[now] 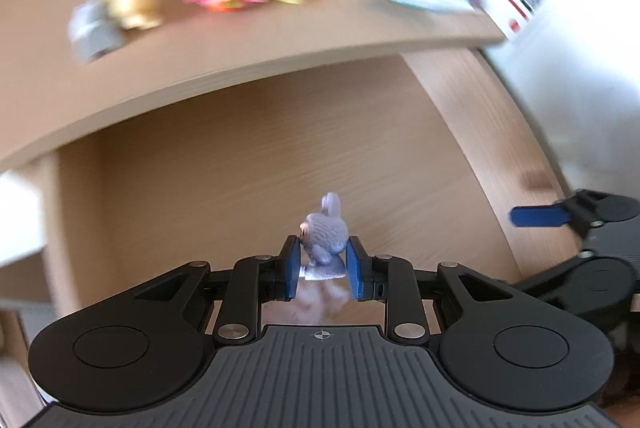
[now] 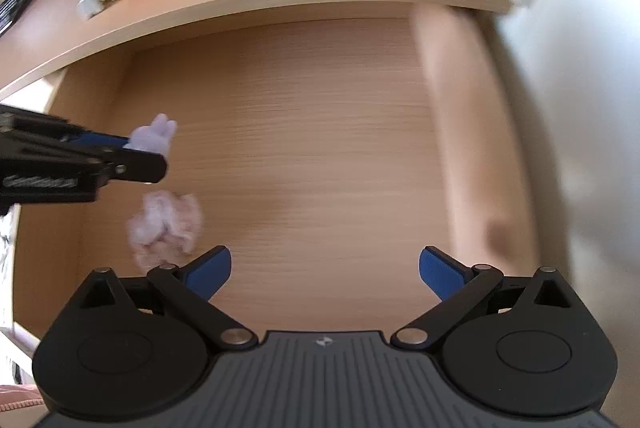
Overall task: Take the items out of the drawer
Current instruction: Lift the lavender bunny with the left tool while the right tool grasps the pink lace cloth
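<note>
Blurred pink heap [image 2: 164,224] under left tool [image 1: 323,270]

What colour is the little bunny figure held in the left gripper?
Pale lilac-purple bunny figure, clearest in the left wrist view, pinched between the left gripper fingers.

Both wrist views look down, close, into the drawer [image 2: 320,148].

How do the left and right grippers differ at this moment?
The left gripper has its fingers closed on the purple bunny figure, lifted above the drawer floor; the right gripper has its fingers spread wide and holds nothing. The left shows the figure upright between its pads; the right faces bare wood. Both have blue pads and hang over the open drawer.
</note>
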The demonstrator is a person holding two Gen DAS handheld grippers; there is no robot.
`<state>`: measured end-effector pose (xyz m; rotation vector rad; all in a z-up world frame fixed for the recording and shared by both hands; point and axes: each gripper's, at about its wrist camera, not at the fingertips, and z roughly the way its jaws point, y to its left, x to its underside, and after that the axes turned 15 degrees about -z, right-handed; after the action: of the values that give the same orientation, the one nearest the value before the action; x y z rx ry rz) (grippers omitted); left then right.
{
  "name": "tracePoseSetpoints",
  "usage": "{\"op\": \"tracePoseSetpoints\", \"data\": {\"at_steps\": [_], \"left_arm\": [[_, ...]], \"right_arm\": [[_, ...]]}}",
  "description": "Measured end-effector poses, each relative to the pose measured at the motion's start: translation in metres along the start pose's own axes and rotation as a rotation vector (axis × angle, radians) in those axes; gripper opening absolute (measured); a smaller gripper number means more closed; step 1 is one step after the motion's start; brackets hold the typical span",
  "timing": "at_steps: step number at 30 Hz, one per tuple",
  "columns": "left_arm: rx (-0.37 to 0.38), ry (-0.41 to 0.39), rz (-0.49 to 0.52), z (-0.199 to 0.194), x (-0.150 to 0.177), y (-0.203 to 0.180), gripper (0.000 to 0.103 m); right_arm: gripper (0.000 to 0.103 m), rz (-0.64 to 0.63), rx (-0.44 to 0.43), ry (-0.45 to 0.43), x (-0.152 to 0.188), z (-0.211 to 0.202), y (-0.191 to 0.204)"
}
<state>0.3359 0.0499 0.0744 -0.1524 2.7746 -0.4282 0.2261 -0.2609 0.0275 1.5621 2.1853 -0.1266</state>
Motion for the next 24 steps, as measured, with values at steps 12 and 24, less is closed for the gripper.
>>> {"op": "tracePoseSetpoints", "data": {"at_steps": [12, 24], "left_arm": [[-0.014, -0.088, -0.252, -0.071, 0.056, 0.086, 0.028], [0.047, -0.095, -0.325, -0.084, 0.085, 0.115, 0.028]], "right_arm": [[0.101, -0.317, -0.036, 0.065, -0.045, 0.037, 0.076], [0.1, -0.468, -0.023, 0.166, -0.075, 0.089, 0.142]]}}
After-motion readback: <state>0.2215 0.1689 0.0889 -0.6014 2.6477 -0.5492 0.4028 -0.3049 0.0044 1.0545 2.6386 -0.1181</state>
